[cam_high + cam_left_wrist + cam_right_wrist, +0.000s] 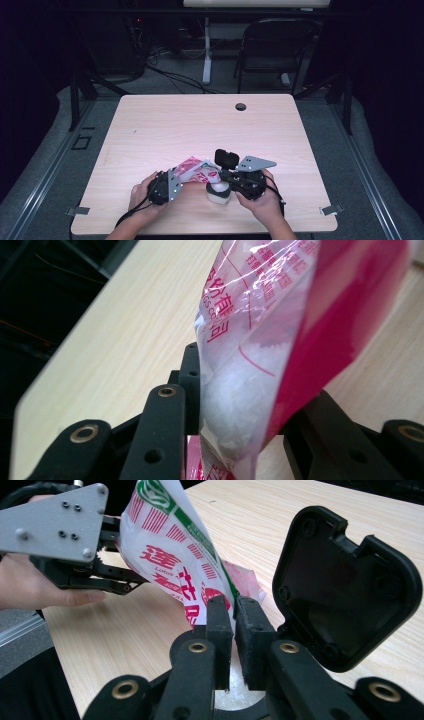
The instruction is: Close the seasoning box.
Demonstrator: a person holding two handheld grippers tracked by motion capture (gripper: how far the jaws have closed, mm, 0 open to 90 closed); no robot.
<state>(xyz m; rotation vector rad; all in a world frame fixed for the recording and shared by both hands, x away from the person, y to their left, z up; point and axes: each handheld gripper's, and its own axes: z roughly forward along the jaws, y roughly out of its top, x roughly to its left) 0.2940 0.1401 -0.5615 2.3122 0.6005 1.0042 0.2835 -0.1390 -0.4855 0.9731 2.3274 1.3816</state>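
Jaws of left gripper (240,405) clamp the bag (270,340); right gripper (235,625), nearly closed, seemingly pinches its edge.

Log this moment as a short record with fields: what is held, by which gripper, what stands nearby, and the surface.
held thing: plastic bag with red print and white grains inside, lifted between both grippers
left gripper: jaws clamped on one end of the bag
right gripper: jaws nearly together, pinching the bag's edge
nearby: white container with its black lid flipped open, under the right gripper
surface: light wooden table
hands: one on each gripper, at the table's near edge
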